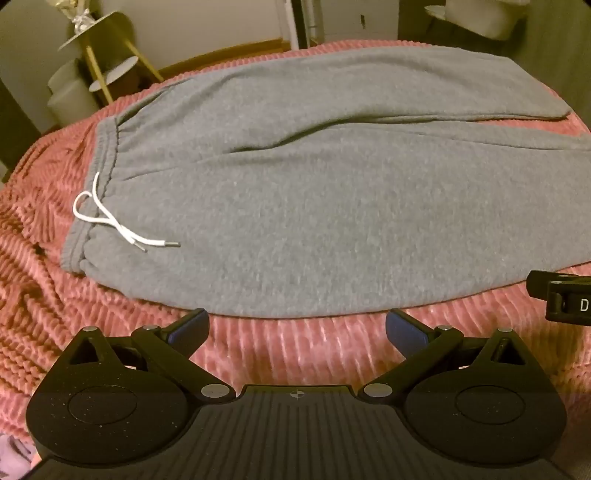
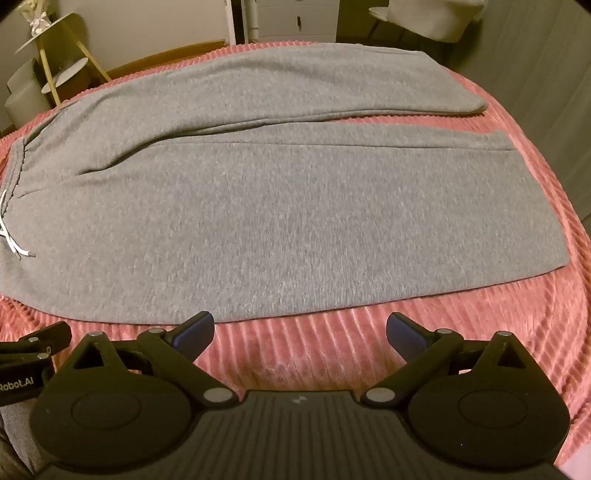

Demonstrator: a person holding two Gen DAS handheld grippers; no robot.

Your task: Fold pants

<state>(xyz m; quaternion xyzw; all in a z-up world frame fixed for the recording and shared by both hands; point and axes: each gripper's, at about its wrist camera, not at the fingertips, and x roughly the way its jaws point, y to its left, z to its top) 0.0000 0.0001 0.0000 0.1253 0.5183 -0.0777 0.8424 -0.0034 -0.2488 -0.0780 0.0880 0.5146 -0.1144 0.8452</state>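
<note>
Grey fleece pants (image 1: 295,192) lie spread flat on a pink, ribbed, plush blanket (image 1: 303,354) that covers the bed, both legs stretched out side by side. The fabric is soft and faintly ribbed, with a long shallow crease running where the two legs meet.

The left gripper (image 1: 297,326) hangs over bare blanket just short of the pants' near edge, its jaws spread wide and holding nothing; the fingertips (image 1: 192,325) are faced with blue pads. Ahead and to its left sits the gathered elastic waistband (image 1: 105,155), from which a white drawstring (image 1: 107,218) with metal tips loops onto the cloth. The far leg ends ahead and to its right.

The right gripper (image 2: 300,328) is likewise wide apart and empty, just short of the same straight near edge. The square-cut hem of the near leg (image 2: 546,206) lies ahead and to its right, with a band of open blanket beyond it. In the right wrist view the left gripper's black body at the left edge bears the readable letters "Robot.AI"; in the left wrist view the right gripper's body shows a single "D".

Beyond the bed's far edge stand a gold-legged tiered stand (image 1: 103,62) far ahead to the left and a white cabinet (image 2: 295,18).
</note>
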